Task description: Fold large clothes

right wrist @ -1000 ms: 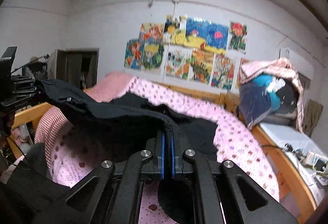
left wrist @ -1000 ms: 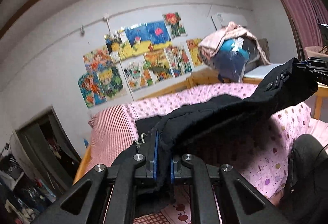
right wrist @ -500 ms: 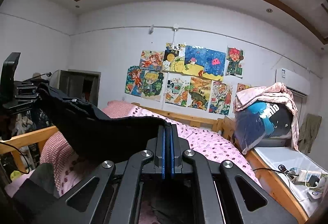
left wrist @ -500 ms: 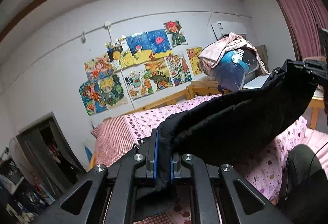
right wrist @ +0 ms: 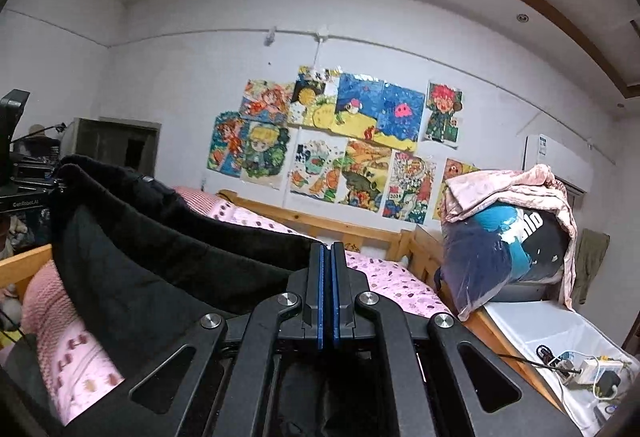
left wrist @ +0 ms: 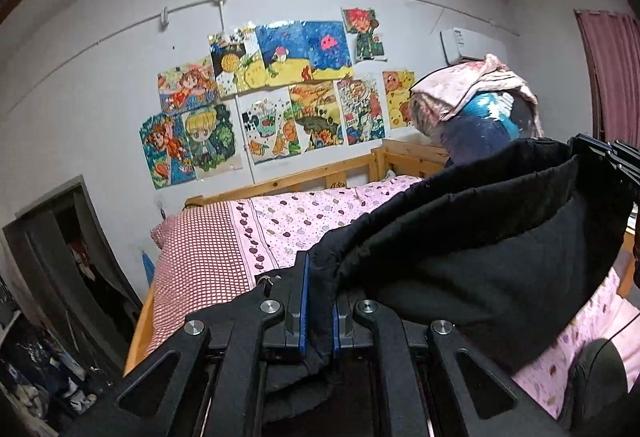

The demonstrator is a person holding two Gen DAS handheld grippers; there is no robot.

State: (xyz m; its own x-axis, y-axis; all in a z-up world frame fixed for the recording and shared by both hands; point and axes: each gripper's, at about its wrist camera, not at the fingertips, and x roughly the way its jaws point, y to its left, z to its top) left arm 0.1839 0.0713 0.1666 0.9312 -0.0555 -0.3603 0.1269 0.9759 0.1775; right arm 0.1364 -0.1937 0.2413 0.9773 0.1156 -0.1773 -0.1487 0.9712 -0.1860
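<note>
Showing power strip (right wrist: pixel 576 365): right wrist view only.

Black coat (left wrist: pixel 460 249), pink dotted sheet (left wrist: pixel 304 215)

A garment (left wrist: pixel 472 257) hangs stretched in the air above the bed (left wrist: pixel 304 217), one end pinched in the left gripper (left wrist: pixel 319 301), the other in the right gripper (right wrist: pixel 328 289), sagging between them. Behind the bed runs a wooden rail (right wrist: pixel 320 223), and on the wall behind that hang drawings (right wrist: pixel 340 141). To the right of the bed, a heap of bedding (right wrist: pixel 508 237) sits on a desk (right wrist: pixel 536 321). A doorway (left wrist: pixel 60 257) stands left of the bed.
</note>
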